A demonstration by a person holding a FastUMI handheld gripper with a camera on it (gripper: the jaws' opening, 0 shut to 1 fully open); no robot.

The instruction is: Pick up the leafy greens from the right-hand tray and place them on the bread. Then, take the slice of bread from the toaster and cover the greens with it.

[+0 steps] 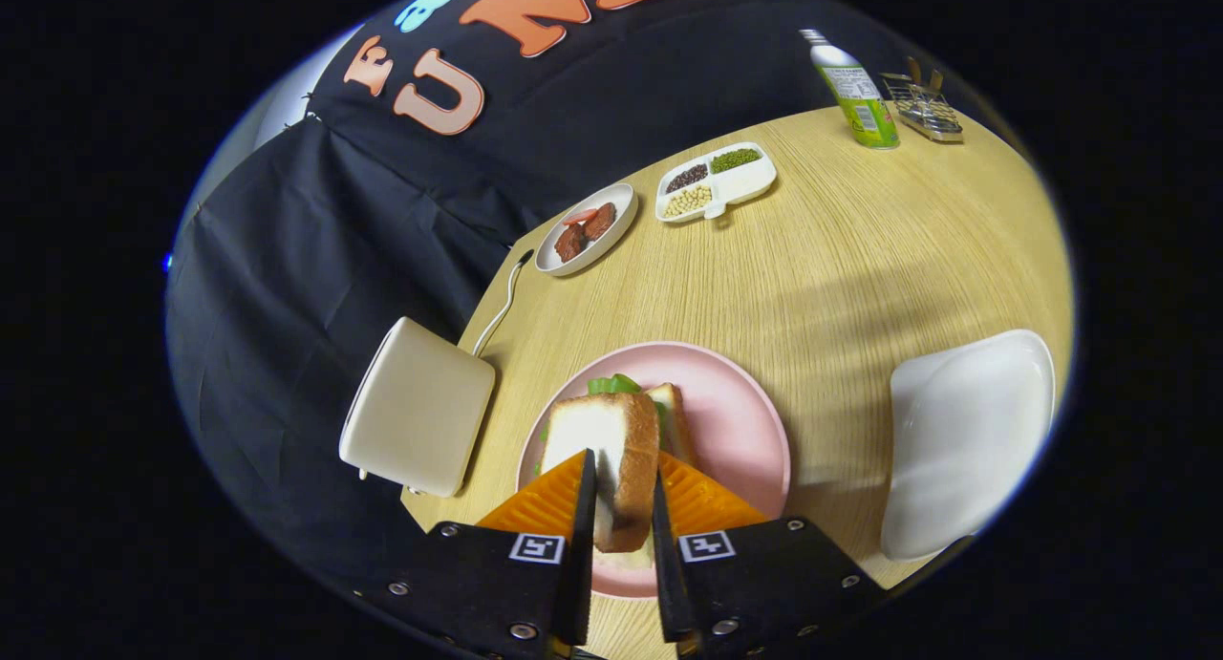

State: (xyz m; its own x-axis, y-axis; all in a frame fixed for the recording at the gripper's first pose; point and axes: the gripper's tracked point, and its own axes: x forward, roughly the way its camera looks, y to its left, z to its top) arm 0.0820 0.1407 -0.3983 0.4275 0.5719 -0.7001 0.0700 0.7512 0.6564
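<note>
Bread slice clamped btwn fingers, above plate.

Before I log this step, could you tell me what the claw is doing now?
Claw: shut on the bread slice, held above the pink plate.

My gripper was closed on a slice of bread, both orange fingers pressing its sides, above the pink plate. Beneath and just beyond the slice lay a second bread slice with leafy greens showing. I noted a cream toaster beside the plate, a white tray opposite, and further off a spoon, a meat dish, a divided bean dish, a green bottle and a metal rack on the wooden table.
</note>
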